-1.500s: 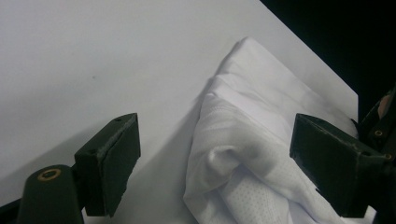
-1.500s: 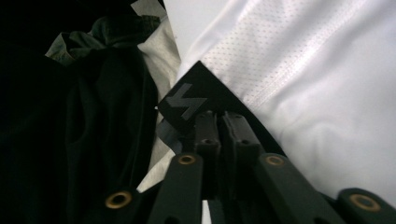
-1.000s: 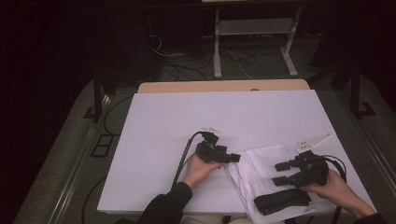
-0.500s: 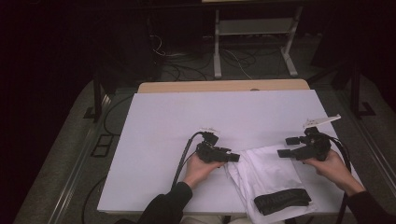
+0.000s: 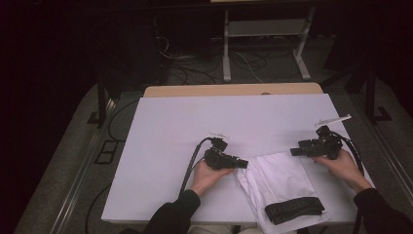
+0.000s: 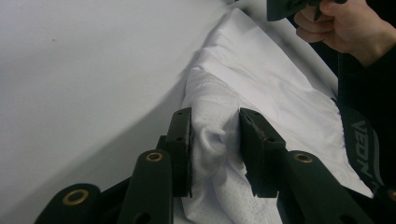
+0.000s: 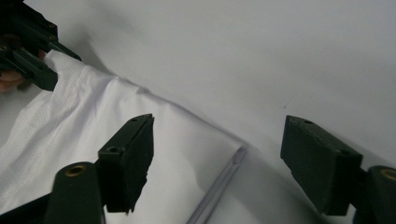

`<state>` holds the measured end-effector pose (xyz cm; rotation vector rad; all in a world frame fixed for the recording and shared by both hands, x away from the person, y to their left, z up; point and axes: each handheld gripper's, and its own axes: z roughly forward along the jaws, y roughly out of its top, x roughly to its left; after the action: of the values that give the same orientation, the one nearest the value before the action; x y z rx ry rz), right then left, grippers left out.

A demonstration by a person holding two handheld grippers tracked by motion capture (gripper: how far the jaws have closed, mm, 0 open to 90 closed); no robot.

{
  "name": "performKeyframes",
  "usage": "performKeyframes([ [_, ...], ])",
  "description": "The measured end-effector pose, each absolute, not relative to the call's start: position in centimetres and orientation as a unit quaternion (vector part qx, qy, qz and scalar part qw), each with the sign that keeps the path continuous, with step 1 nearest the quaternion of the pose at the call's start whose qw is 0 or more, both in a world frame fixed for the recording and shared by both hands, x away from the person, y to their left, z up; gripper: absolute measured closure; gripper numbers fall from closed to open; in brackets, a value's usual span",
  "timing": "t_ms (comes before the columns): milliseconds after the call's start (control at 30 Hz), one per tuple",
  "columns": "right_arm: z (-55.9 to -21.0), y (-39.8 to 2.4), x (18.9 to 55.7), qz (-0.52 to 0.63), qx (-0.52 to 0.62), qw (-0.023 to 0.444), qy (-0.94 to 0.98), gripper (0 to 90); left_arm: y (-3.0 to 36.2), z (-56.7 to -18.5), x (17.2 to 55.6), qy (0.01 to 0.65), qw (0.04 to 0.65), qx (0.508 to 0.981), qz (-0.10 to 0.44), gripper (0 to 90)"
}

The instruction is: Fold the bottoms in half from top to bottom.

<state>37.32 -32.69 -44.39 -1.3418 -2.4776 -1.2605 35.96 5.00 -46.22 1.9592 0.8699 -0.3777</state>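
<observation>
left gripper (image 6: 215, 140) is pinching a bunched fold of the white garment (image 5: 280, 180), jaws having just been closing on it. garment is lying on the white table (image 5: 195, 126), near edge. right gripper (image 7: 217, 163) is hovering spread over its far corner, nothing between.

The white desk (image 5: 195, 136) is catching the light, its sheet lying flat and smooth, with a strip of bare wooden edge (image 5: 234, 89) peeking out along the far side. Beyond it, a pale metal stand (image 5: 265, 29) is standing on the dark floor, and loose cables (image 5: 195, 58) are snaking about near its feet. At the desk's left, a floor socket plate (image 5: 106, 152) is sitting on the grey floor (image 5: 63, 185).
</observation>
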Motion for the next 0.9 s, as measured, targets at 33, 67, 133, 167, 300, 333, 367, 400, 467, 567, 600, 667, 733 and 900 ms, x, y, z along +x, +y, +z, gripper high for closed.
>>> performKeyframes([
  [33, -44.53, -32.67, 37.38, -0.405, -0.433, 0.029, -0.804, 30.0, 5.00, -46.24, 35.97, 0.354, 0.465, 0.796, -0.155, 66.0],
  [67, -44.62, -32.65, 37.42, -0.403, -0.432, 0.030, -0.806, 31.2, 5.04, -46.27, 36.00, 0.353, 0.466, 0.796, -0.157, 66.8],
  [133, -44.87, -32.49, 37.50, -0.398, -0.429, 0.032, -0.810, 38.1, 5.05, -46.30, 36.02, 0.353, 0.467, 0.795, -0.160, 69.0],
  [167, -44.95, -32.41, 37.52, -0.396, -0.428, 0.033, -0.812, 38.7, 5.06, -46.30, 36.03, 0.352, 0.468, 0.795, -0.159, 69.7],
  [300, -45.18, -32.15, 37.61, -0.391, -0.426, 0.032, -0.815, 49.1, 5.01, -46.35, 36.03, 0.351, 0.467, 0.796, -0.160, 74.1],
  [333, -45.20, -32.11, 37.64, -0.391, -0.426, 0.032, -0.815, 51.9, 4.99, -46.37, 36.03, 0.351, 0.467, 0.795, -0.161, 75.1],
  [367, -45.23, -32.02, 37.59, -0.390, -0.427, 0.032, -0.815, 54.1, 4.99, -46.38, 36.03, 0.351, 0.467, 0.796, -0.161, 76.1],
  [400, -45.24, -31.98, 37.56, -0.389, -0.426, 0.029, -0.816, 56.8, 4.99, -46.37, 36.03, 0.349, 0.466, 0.797, -0.160, 77.3],
  [467, -45.25, -31.98, 37.51, -0.388, -0.423, 0.031, -0.818, 63.3, 4.93, -46.35, 35.99, 0.348, 0.466, 0.798, -0.158, 79.9],
  [567, -45.29, -32.06, 37.48, -0.390, -0.422, 0.036, -0.818, 74.2, 4.83, -46.31, 35.93, 0.345, 0.465, 0.800, -0.154, 82.2],
  [600, -45.29, -32.08, 37.48, -0.391, -0.421, 0.040, -0.817, 77.6, 4.80, -46.25, 35.91, 0.344, 0.464, 0.802, -0.153, 82.7],
  [667, -45.30, -32.09, 37.40, -0.393, -0.418, 0.047, -0.818, 83.6, 4.78, -46.15, 35.87, 0.342, 0.463, 0.804, -0.149, 83.5],
  [733, -45.24, -32.02, 37.29, -0.395, -0.413, 0.045, -0.819, 84.6, 4.73, -46.02, 35.80, 0.340, 0.462, 0.806, -0.144, 84.0],
  [900, -44.77, -31.89, 36.96, -0.400, -0.410, 0.035, -0.819, 85.5, 4.71, -45.62, 35.60, 0.335, 0.464, 0.809, -0.135, 84.4],
])
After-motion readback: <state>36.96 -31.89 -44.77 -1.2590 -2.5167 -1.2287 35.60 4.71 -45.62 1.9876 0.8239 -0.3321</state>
